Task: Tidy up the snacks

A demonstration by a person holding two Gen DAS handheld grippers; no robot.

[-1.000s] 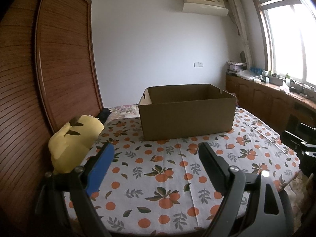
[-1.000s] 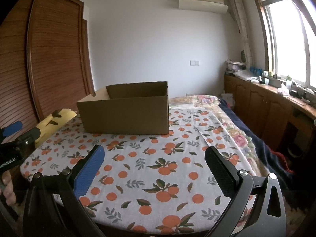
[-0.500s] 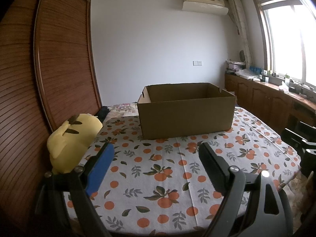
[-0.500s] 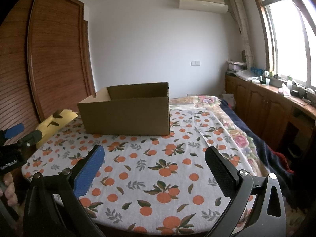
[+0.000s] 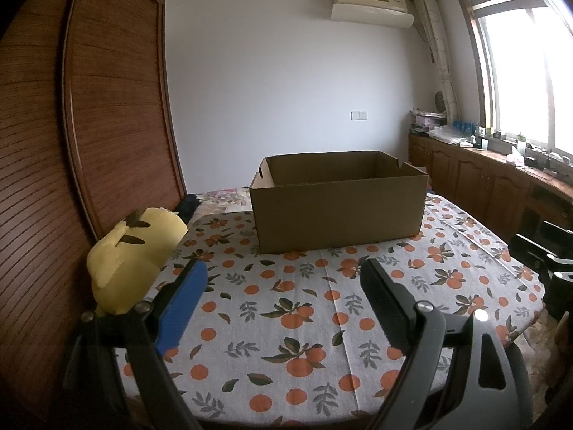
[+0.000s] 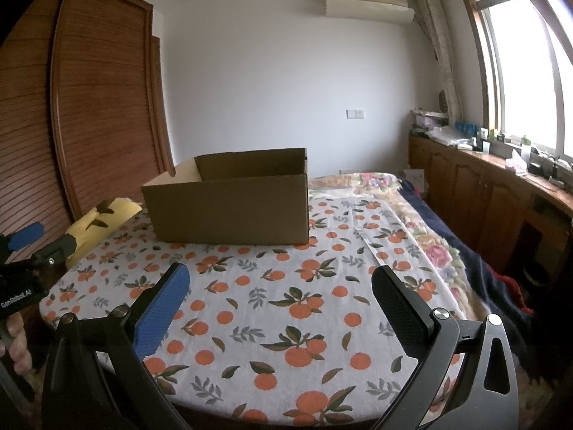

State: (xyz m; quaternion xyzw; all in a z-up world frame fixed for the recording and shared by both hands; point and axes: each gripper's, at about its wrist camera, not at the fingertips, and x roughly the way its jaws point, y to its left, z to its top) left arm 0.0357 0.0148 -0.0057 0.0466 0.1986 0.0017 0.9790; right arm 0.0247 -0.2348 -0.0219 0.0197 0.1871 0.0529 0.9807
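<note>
An open brown cardboard box stands on the far part of a table with an orange-print cloth; it also shows in the right wrist view. I cannot see inside it. No snacks are in view. My left gripper is open and empty, above the table's near edge. My right gripper is open and empty, above the near edge further right. The left gripper also shows at the left edge of the right wrist view.
A yellow plush toy lies at the table's left edge against a wooden louvred wardrobe. A bed with a floral cover lies right of the table. Wooden cabinets run under the window.
Both views have shifted slightly; the box sits a little lower in the frames. Both grippers stay open and empty.
</note>
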